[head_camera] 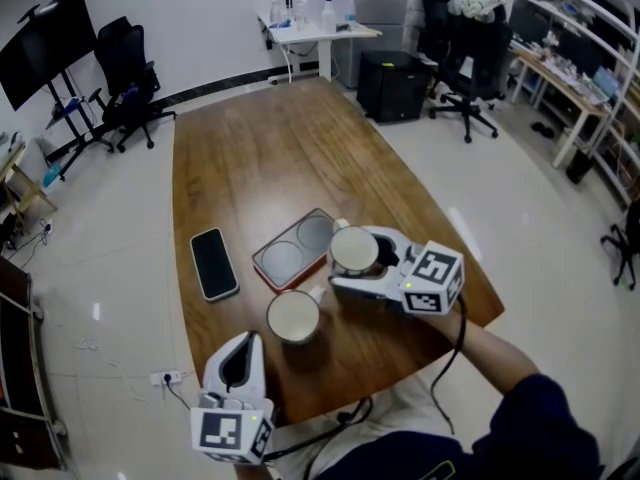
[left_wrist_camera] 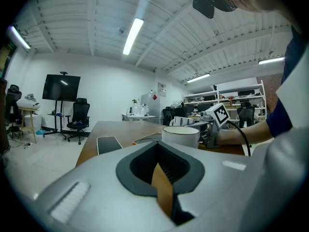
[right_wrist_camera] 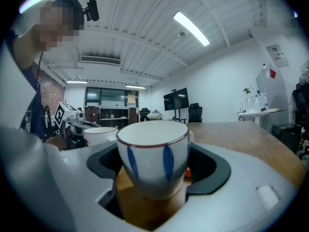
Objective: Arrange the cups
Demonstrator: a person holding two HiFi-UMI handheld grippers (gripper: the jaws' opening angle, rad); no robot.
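Right gripper view — blue-striped cup (right_wrist_camera: 153, 156) between jaws

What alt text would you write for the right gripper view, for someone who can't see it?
A white cup with blue stripes and a red rim stands upright, clamped in the right gripper over a wooden table. A second white cup sits behind it to the left, in a bright office.
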